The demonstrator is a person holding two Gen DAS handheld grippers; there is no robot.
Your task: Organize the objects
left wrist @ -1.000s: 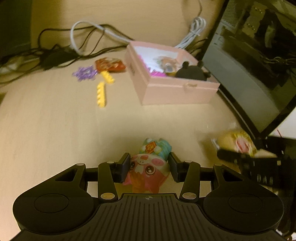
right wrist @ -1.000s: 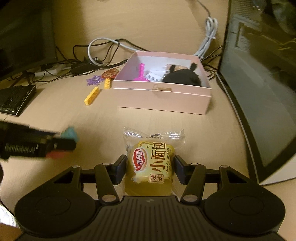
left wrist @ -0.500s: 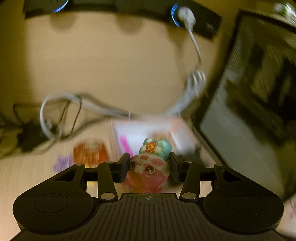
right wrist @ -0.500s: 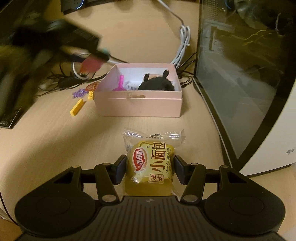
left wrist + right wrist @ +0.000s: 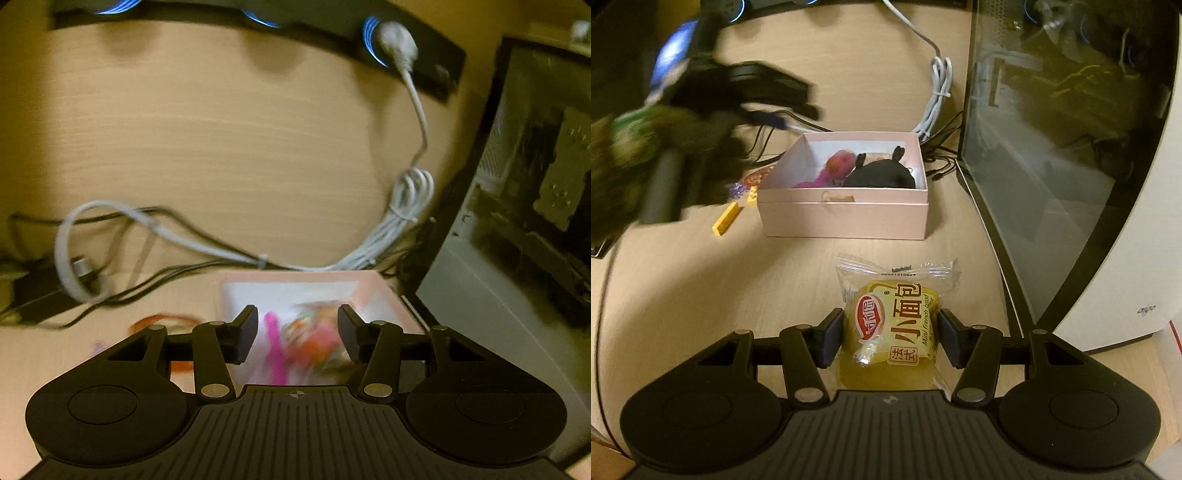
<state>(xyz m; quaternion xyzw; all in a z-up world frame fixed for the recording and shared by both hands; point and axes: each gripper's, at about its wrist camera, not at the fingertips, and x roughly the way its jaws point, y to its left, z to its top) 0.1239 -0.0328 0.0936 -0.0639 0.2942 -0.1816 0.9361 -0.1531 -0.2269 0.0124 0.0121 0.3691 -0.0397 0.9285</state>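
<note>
My left gripper [image 5: 297, 325] hangs open over the pink box [image 5: 295, 275]. Below its jaws, inside the box, a pink and teal toy figure [image 5: 317, 343] shows as a blur beside a magenta stick [image 5: 275, 347]. In the right wrist view the box [image 5: 846, 218] holds that toy [image 5: 839, 164] next to a black plush [image 5: 882, 175]. The left gripper [image 5: 809, 101] is a dark blur above the box's left side. My right gripper [image 5: 891, 338] is shut on a yellow mini bread packet [image 5: 897, 332] in front of the box.
A glass-sided computer case [image 5: 1071, 147] stands right of the box. White and black cables [image 5: 402, 218] lie behind it, below a power strip [image 5: 406, 37]. A yellow brick [image 5: 727, 218], a purple trinket [image 5: 735, 190] and an orange wrapper [image 5: 757, 177] lie left of the box.
The left gripper carried the toy figure from the table up over the box and let it go; the toy now lies inside. The right gripper kept its hold on the bread packet, shifting slightly.
</note>
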